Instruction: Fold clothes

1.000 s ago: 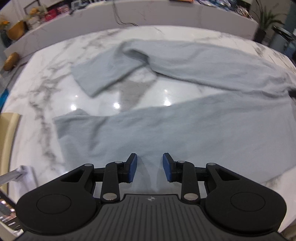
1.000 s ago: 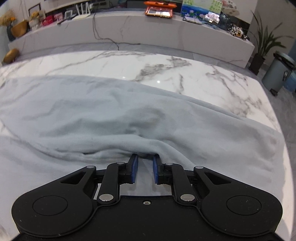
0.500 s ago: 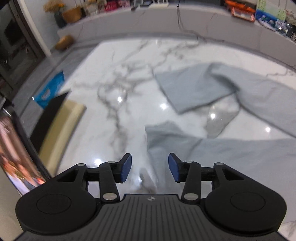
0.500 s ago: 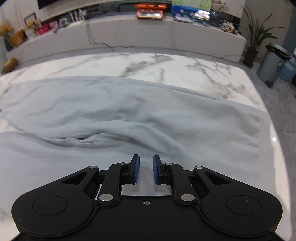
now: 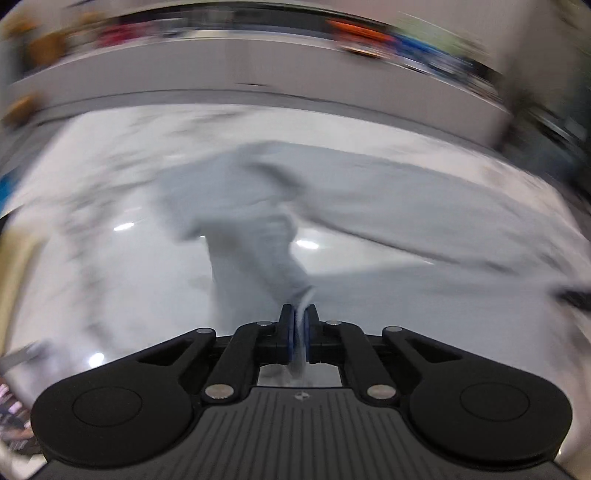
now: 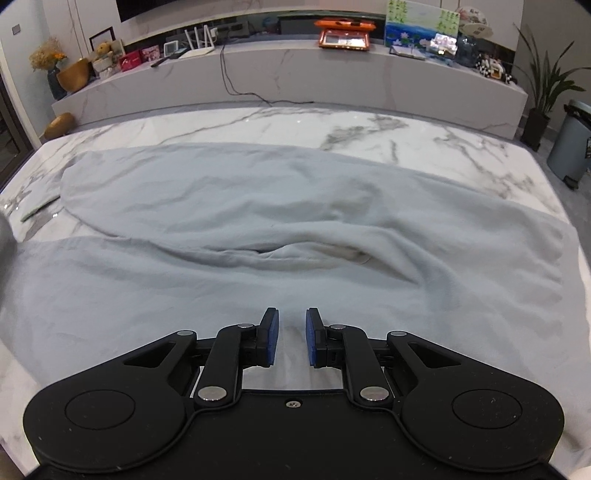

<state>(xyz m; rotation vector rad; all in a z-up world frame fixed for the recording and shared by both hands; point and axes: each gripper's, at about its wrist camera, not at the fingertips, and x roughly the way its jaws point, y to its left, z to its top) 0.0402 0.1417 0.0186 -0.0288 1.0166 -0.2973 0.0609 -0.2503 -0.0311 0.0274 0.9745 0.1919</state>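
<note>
A light grey garment (image 6: 295, 229) lies spread and wrinkled across the white marble table (image 6: 258, 122). In the blurred left wrist view my left gripper (image 5: 300, 334) is shut on a lifted corner of the grey garment (image 5: 258, 251), and cloth hangs down from the blue pads. The rest of the garment stretches to the right on the table. My right gripper (image 6: 291, 338) is open and empty, its blue pads just above the near part of the garment.
A long marble ledge (image 6: 295, 81) with an orange box (image 6: 343, 35), pictures and a cable runs behind the table. A grey bin (image 6: 570, 147) and a plant (image 6: 543, 92) stand at the right. The left wrist view is heavily motion-blurred.
My left gripper has closed on a corner of the garment, lifted it and swung right. My right gripper has opened a little and pulled back; the cloth fold lies farther from it.
</note>
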